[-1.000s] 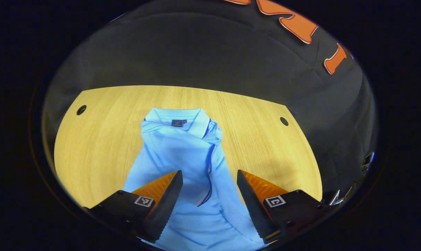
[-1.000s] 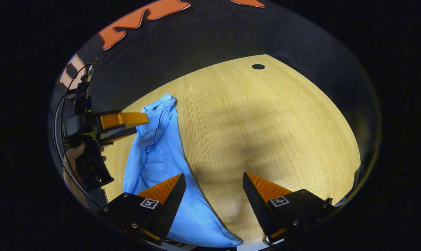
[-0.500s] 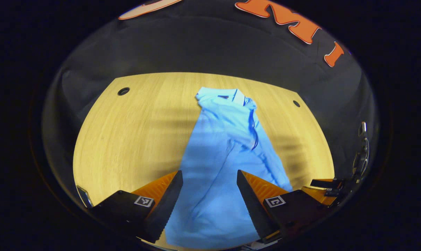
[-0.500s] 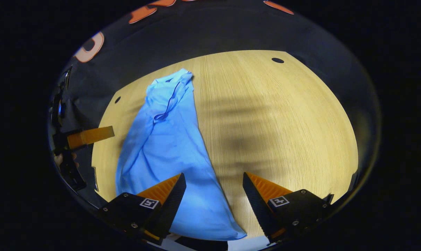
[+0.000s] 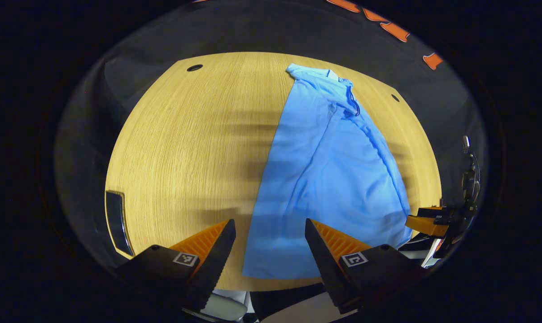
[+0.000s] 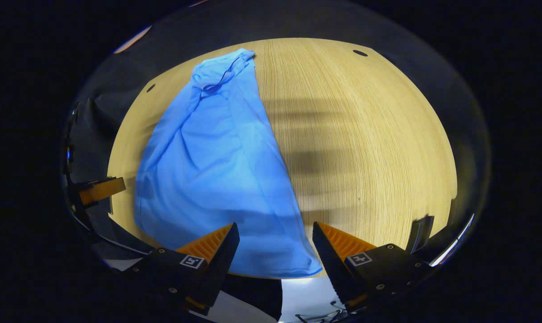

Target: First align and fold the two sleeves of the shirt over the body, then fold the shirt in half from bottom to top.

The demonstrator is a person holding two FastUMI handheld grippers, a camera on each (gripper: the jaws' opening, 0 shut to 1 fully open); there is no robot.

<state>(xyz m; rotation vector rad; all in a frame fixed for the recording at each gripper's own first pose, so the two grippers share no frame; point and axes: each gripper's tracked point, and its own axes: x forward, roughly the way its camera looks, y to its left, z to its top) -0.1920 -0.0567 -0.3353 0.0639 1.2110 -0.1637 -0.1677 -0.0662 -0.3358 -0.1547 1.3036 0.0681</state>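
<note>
The blue shirt [image 5: 329,179] lies flat on the wooden table [image 5: 185,148], narrowed lengthwise with its collar at the far end and its hem at the near edge. The left gripper [image 5: 269,251] hangs above the hem's left corner, the right gripper [image 6: 275,253] above its right corner; both have fingers spread wide apart, gripping nothing.

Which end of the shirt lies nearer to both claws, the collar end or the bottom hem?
The bottom hem, at the table's near edge.
</note>
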